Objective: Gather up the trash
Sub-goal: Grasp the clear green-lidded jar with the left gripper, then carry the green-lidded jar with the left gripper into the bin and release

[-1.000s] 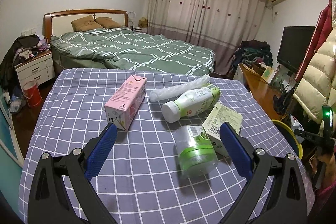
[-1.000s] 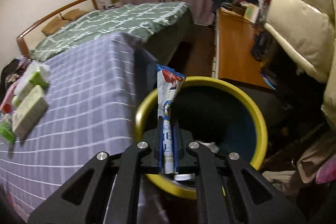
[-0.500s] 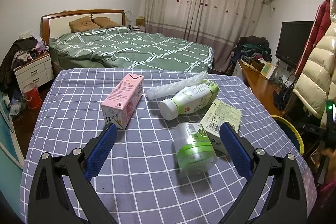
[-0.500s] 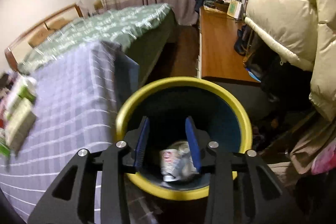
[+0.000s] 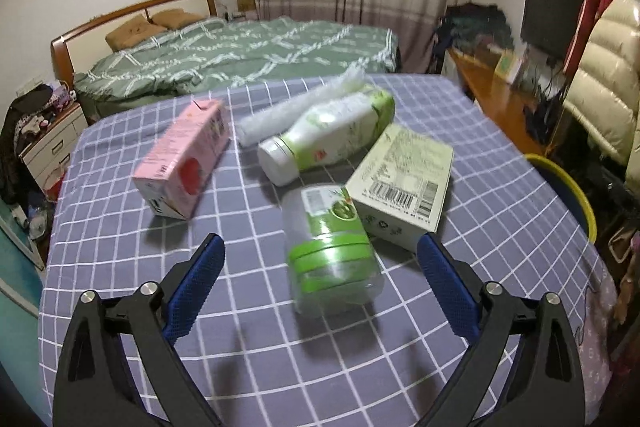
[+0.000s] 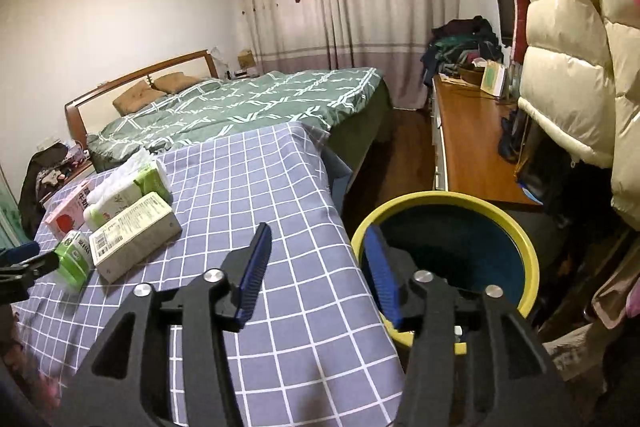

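On the checked tablecloth (image 5: 248, 327) lie a clear jar with a green lid (image 5: 330, 247), a pale green box (image 5: 404, 179), a white and green bottle (image 5: 328, 135), a pink carton (image 5: 184, 157) and a clear plastic wrap (image 5: 296, 103). My left gripper (image 5: 320, 267) is open and empty, its jaws on either side of the jar and just short of it. My right gripper (image 6: 318, 247) is open and empty, above the table's right edge beside the yellow-rimmed bin (image 6: 516, 239). The box (image 6: 134, 235), the jar (image 6: 74, 259), the bottle (image 6: 120, 195) and the carton (image 6: 66, 213) also show in the right wrist view.
The bin (image 5: 572, 187) stands on the floor just off the table's right edge. A bed (image 5: 240, 55) lies behind the table. A wooden desk (image 6: 468, 147) and a hanging puffy coat (image 6: 576, 47) are at the right.
My right gripper opened and dropped the wrapper into the bin, then swung left and up towards the table. My left gripper moved closer to the jar.
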Demonstrator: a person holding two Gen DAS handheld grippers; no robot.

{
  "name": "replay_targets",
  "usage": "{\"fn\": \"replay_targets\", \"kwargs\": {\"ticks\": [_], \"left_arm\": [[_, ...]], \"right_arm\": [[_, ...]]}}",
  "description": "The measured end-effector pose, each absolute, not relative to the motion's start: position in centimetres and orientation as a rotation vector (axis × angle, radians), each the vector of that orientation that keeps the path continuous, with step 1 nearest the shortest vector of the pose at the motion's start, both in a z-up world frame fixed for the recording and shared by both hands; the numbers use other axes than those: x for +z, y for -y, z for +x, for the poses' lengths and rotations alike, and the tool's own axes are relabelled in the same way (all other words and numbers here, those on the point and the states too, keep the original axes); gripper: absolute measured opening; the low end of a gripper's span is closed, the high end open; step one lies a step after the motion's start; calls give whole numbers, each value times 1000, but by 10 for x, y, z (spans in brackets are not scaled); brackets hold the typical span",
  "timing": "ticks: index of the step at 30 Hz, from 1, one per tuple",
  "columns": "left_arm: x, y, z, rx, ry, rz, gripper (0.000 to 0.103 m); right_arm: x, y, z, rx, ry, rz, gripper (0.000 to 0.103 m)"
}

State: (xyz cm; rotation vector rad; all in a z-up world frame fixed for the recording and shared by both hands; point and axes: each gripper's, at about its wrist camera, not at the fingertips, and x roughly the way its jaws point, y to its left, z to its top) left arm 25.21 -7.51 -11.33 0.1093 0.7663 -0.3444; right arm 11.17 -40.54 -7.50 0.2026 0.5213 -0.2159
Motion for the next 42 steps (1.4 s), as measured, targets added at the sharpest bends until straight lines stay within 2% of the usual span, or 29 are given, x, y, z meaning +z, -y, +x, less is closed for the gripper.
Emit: {"fn": "replay_targets", "kwargs": {"ticks": [4,6,8,15,17,24,32,42], "left_arm": [[-127,82,268,-314,-855,117,81],[-133,83,274,-300,-884,111,79],[-137,84,278,-292,-901,108,73],[-139,90,284,-294,-906,122,62],[-139,94,286,-301,-907,130,55],[-133,95,285,-294,-889,148,53],[-91,94,254,-298,-812,151,53],[-52,157,210,-510,-769,198,53]], "right_arm": [[-74,403,110,-207,-507,192,49],[-75,404,110,-201,-510,193,49],[-76,407,110,-191,-512,208,49],[-78,411,111,-167,-519,240,49],[-77,410,111,-163,-518,234,49],[-78,410,111,-156,-520,242,49],[-77,415,107,-165,-498,265,49],[-74,449,60,-242,-482,276,49]]}}
